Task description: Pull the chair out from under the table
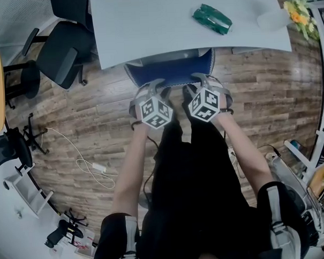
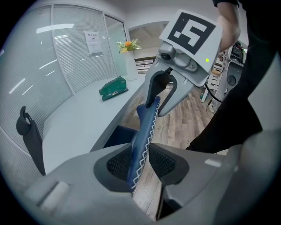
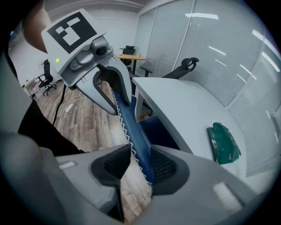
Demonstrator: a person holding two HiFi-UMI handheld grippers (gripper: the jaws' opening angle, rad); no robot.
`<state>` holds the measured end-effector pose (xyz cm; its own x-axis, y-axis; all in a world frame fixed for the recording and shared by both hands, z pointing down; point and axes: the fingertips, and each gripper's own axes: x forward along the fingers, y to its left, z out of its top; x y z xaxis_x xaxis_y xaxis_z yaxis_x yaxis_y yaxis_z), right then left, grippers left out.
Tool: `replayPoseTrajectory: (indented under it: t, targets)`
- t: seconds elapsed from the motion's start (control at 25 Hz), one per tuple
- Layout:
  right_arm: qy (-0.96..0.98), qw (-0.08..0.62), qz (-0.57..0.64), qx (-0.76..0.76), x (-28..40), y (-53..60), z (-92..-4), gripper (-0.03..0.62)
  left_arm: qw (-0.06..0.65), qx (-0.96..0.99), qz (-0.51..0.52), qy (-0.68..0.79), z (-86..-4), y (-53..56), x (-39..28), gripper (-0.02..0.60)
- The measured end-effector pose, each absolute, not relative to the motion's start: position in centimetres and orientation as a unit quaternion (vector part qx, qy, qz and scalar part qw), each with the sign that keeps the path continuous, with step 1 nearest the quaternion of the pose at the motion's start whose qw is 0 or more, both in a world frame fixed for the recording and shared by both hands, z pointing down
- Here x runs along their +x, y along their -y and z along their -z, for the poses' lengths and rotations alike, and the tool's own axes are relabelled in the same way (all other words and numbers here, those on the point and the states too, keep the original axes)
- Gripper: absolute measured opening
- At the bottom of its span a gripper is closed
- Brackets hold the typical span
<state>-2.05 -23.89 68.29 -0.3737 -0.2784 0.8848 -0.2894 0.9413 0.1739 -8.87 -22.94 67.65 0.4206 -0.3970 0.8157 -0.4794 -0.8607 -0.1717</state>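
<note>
Two grippers clamped side by side on the blue chair's top edge.

The left gripper (image 1: pixel 156 88) has its jaws closed on the stitched rim of the chair (image 1: pixel 170 69), with both pads pressing the blue fabric. The right gripper (image 1: pixel 203 81), just beside it, grips the same rim, which runs slantwise between its pads. Both grippers point steeply down and away from the person, their marker cubes facing up. Behind them the two forearms (image 1: pixel 129 170) run nearly parallel, reaching forward from the body over the wooden floor (image 1: pixel 97 129). Only the curved back of the chair shows. Its seat is tucked under the near edge of the white tabletop (image 1: pixel 147 25), where a green packet (image 1: pixel 212 18) lies well beyond the grippers.
</note>
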Motion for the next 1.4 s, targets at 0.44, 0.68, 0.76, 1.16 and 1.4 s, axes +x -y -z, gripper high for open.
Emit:
replayPoseTrajectory:
  t: [0.44, 0.68, 0.76, 1.16, 1.4]
  targets:
    - [0.814, 0.557, -0.001, 0.162, -1.6, 21.0, -69.1, 0.133, 0.077, 0.846, -0.475, 0.229, -68.4, 20.1, -8.5, 0.118]
    - [0.808, 0.567, -0.024, 0.159, -1.4, 18.3, -69.8, 0.133, 0.098, 0.851, -0.473, 0.206, -69.0, 17.2, -8.3, 0.114]
    - [0.806, 0.571, -0.027, 0.156, -1.2, 17.3, -70.1, 0.133, 0.098, 0.853, -0.474, 0.198, -69.3, 16.3, -8.1, 0.112]
    - [0.796, 0.582, -0.039, 0.16, -1.8, 12.7, -70.9, 0.12, 0.085, 0.849, -0.494, 0.168, -70.4, 12.0, -8.9, 0.106]
    - [0.796, 0.58, -0.042, 0.171, -2.0, 10.5, -70.4, 0.117, 0.074, 0.853, -0.494, 0.152, -70.0, 10.0, -9.0, 0.103]
